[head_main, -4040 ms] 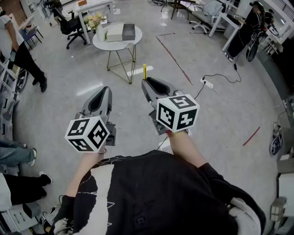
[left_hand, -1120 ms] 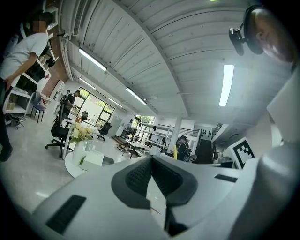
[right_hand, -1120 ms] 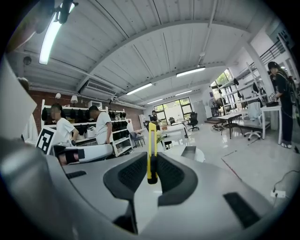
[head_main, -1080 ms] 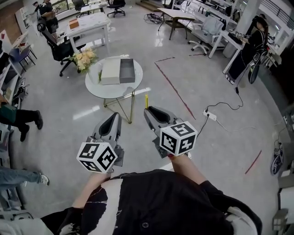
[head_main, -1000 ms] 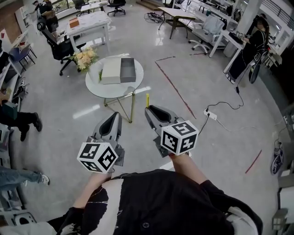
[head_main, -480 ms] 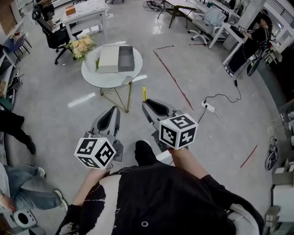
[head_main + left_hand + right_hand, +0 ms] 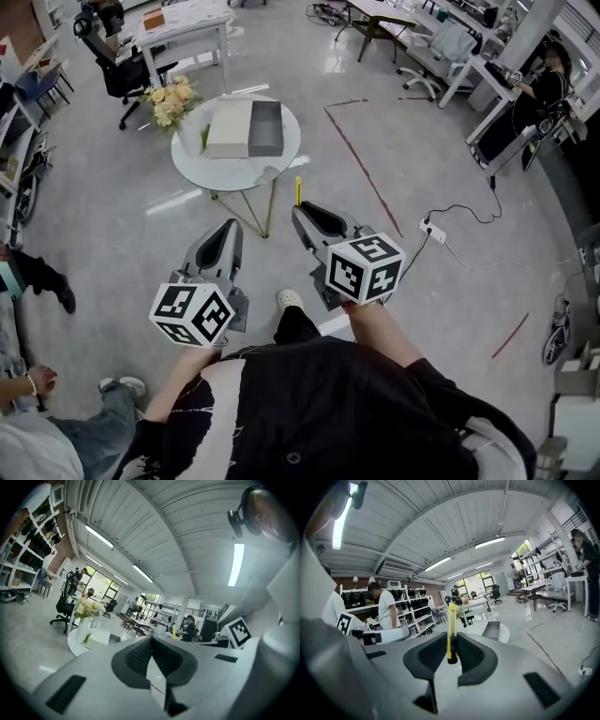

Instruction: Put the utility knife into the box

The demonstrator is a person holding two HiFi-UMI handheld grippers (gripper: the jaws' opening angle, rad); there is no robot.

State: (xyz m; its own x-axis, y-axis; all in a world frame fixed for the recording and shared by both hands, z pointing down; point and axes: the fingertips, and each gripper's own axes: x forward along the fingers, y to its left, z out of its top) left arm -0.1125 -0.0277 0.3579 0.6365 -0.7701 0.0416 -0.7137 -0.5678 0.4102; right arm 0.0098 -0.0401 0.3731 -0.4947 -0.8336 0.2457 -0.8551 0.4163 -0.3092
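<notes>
My right gripper is clamped on the utility knife. In the right gripper view the yellow handle stands upright between the two jaws and pokes past their tips toward 12 o'clock. My left gripper rides beside it at about 9 o'clock. Its jaws are pressed together with nothing between them, which the left gripper view shows plainly.

What has changed is my position, not the grip. Four seconds ago the round table sat far up the head view, and over the last second it has drawn down toward my grippers. One shoe shows in front of me, so I judge I am mid-stride, walking the knife over. The knife has stayed in the same pinch throughout. So the pick-up is done and the carry is under way, but the placing has not begun.

From the knife tip, the box lies at about 11 o'clock on the table top, well apart from the gripper. It is an open grey tray, with a white lid or second half touching it at its 9 o'clock side. A bunch of flowers stands farther off at about 10 o'clock, near the table's far edge. In the right gripper view the grey tray shows just right of the blade, at about 2 o'clock. I judge I need to close in further and swing slightly left before lowering the knife.
</notes>
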